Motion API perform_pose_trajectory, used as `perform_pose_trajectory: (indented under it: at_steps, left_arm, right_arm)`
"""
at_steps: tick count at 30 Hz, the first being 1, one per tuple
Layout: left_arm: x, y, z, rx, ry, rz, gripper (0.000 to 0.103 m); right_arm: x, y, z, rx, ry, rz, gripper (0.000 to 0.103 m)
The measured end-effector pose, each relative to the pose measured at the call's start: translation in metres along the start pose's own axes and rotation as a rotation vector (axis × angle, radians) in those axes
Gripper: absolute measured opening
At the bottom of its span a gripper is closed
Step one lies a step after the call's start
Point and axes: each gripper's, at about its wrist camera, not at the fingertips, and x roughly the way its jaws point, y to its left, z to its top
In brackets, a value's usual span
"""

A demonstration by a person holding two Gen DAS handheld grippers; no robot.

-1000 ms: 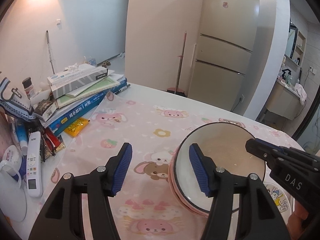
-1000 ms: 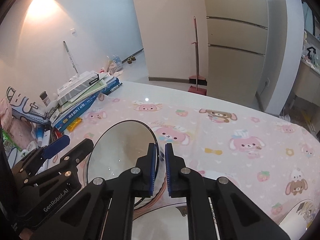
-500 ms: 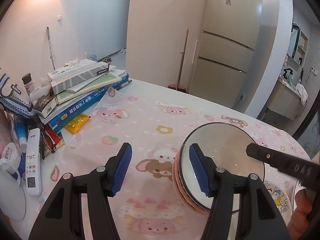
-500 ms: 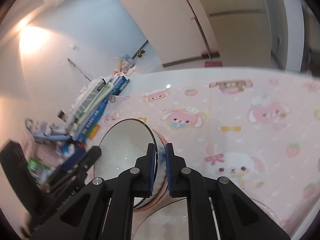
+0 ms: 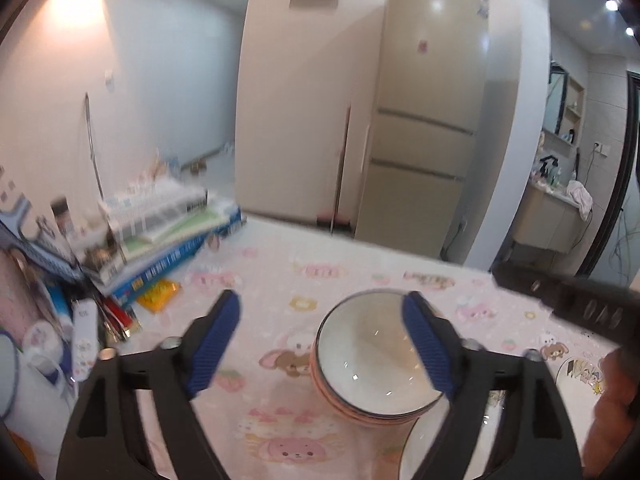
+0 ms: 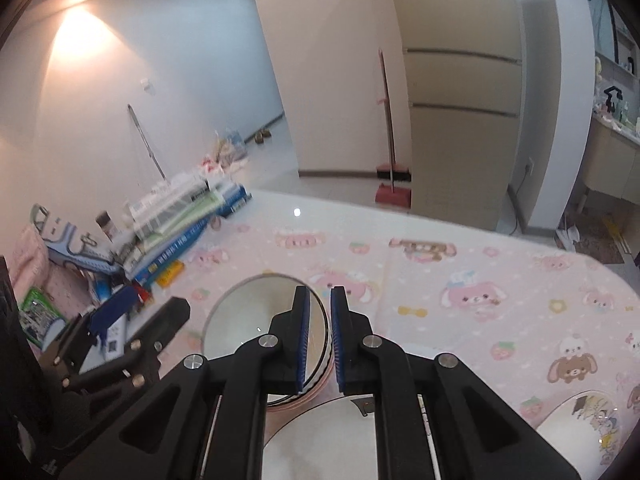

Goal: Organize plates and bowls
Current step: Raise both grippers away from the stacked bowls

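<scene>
The right gripper (image 6: 319,300) has its blue pads a narrow gap apart, straddling the near right rim of the bowl (image 6: 256,320); whether they pinch that rim or have just let go, I cannot tell. The bowl sits mouth up in a pink-sided stack on the surface (image 6: 500,280), just ahead and slightly left of this gripper. The left gripper (image 5: 320,320) is spread wide and empty, the bowl lying beyond and below its right finger. A plate (image 6: 320,440) lies under the right gripper, a cartoon plate (image 6: 580,420) further right.
</scene>
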Motion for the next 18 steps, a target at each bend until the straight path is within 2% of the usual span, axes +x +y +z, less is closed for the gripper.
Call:
perform_pose_trajectory:
  at_steps: [2,4,8,10,12,16,18]
  left_arm:
    - [-0.016,-0.007,0.004,0.030,-0.054,0.005,0.093]
    - [-0.033,-0.014,0.007,0.063,-0.108,-0.005,0.097]
    - [-0.071,-0.022,0.011,0.078,-0.202,-0.123,0.100]
    - [-0.086,-0.026,0.013,0.077,-0.244,-0.148,0.102]
    - [-0.099,-0.031,0.015,0.087,-0.286,-0.150,0.102]
    - [-0.120,-0.035,0.016,0.103,-0.334,-0.149,0.102]
    - [-0.128,-0.033,0.013,0.097,-0.352,-0.164,0.102]
  right_arm:
    - [-0.022,-0.002,0.005,0.001,-0.047,-0.018,0.020]
    - [-0.046,-0.005,0.006,-0.010,-0.092,-0.044,0.021]
    - [-0.095,-0.008,-0.006,-0.054,-0.210,-0.096,0.022]
    - [-0.119,-0.011,-0.016,-0.080,-0.263,-0.107,0.029]
    - [-0.137,-0.015,-0.024,-0.085,-0.297,-0.112,0.045]
    - [-0.169,-0.023,-0.039,-0.082,-0.335,-0.121,0.049]
    - [-0.185,-0.028,-0.047,-0.065,-0.372,-0.127,0.060]
